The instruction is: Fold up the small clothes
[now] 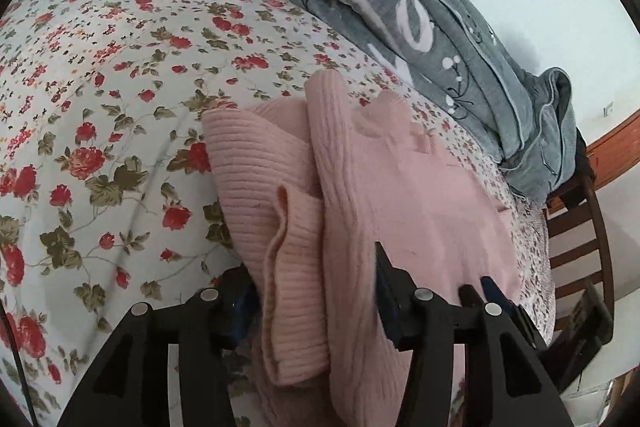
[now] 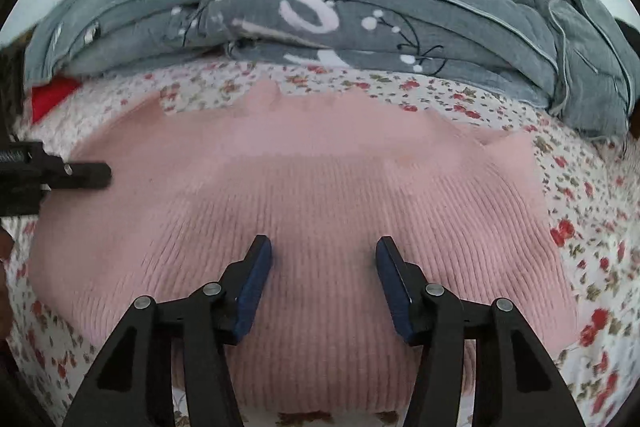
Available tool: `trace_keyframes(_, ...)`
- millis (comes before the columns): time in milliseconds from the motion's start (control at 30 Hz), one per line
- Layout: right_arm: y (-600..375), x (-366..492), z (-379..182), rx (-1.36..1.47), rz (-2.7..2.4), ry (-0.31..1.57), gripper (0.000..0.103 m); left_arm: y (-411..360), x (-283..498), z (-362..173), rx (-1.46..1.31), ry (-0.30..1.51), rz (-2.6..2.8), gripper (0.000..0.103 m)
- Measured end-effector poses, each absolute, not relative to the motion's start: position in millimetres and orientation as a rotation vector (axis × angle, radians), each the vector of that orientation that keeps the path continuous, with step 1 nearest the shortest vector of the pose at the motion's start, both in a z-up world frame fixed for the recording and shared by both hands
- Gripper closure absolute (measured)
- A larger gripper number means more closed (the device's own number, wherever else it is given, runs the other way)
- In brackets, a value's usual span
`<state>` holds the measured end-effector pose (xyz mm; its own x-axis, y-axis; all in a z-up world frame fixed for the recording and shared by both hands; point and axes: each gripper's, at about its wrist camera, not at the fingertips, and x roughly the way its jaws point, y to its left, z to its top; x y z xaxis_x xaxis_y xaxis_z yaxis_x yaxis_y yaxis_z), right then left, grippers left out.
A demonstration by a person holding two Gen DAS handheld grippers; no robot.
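Observation:
A pink ribbed knit sweater (image 1: 420, 195) lies on the floral bedsheet (image 1: 100, 107). In the left wrist view a folded-over sleeve with its cuff (image 1: 292, 287) runs between the fingers of my left gripper (image 1: 312, 267). Those jaws stand apart, loose about the fabric, and the sleeve hides most of the left finger. In the right wrist view the sweater (image 2: 320, 179) spreads flat and wide. My right gripper (image 2: 322, 259) is open just over its lower middle, with only the flat knit below. One finger of the left gripper (image 2: 88, 174) reaches in over the sweater's left edge.
A crumpled grey blanket (image 2: 320, 27) is heaped along the far side of the bed, and it shows again as the blanket (image 1: 420, 19) in the left wrist view. A red item (image 2: 50, 99) peeks out at the back left. A dark wooden chair (image 1: 576, 239) stands beside the bed's right edge.

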<state>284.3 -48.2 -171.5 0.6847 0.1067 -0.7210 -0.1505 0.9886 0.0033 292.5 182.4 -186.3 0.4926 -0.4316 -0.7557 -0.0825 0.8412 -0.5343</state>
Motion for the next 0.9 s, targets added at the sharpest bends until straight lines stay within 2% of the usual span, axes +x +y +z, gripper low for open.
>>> trace_keyframes(433,-48,285,-176,-0.064,0.132,0.789,0.049,171,295,-191,-0.502,1.002,-0.219,0.043)
trace_keyframes(900,-50,286,-176,-0.049,0.137,0.793,0.048,170,296,-193,-0.486,0.994,-0.229,0.042)
